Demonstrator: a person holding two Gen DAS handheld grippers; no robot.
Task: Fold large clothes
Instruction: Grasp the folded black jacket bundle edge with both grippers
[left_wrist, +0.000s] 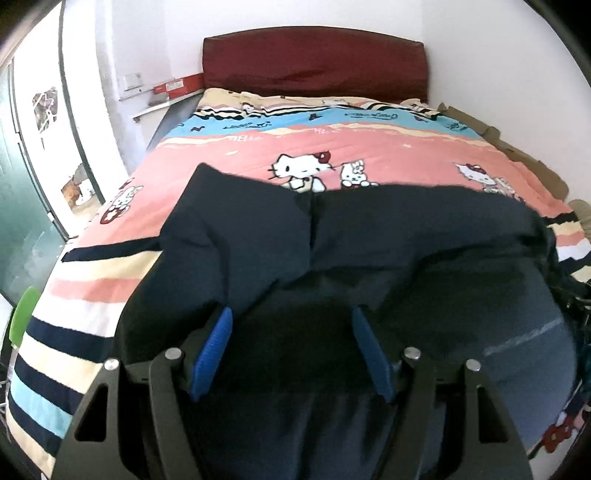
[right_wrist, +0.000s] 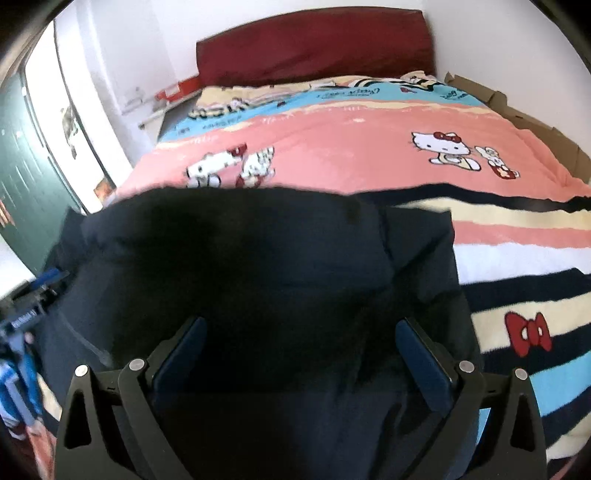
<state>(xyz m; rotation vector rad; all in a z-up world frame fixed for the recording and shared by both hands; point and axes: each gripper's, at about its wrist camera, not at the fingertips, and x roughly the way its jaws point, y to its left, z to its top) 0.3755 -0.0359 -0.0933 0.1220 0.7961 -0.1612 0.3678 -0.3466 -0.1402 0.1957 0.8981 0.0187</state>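
A large dark navy garment (left_wrist: 332, 251) lies spread across the near part of a bed, its far edge folded over in thick layers. It also fills the middle of the right wrist view (right_wrist: 258, 266). My left gripper (left_wrist: 291, 325) is open, its blue pads (left_wrist: 216, 347) low over the cloth, with nothing held between them. My right gripper (right_wrist: 301, 332) is open wide over the garment's right part, its dark blue pads (right_wrist: 421, 354) apart and empty. The cloth under both grippers is hidden in shadow.
The bed has a pink, blue and striped cartoon-cat cover (left_wrist: 369, 155) and a dark red headboard (left_wrist: 314, 62). A glass door (left_wrist: 26, 184) stands at the left. Cardboard (right_wrist: 517, 107) lines the bed's right side. A green chair edge (left_wrist: 22, 317) shows at the near left.
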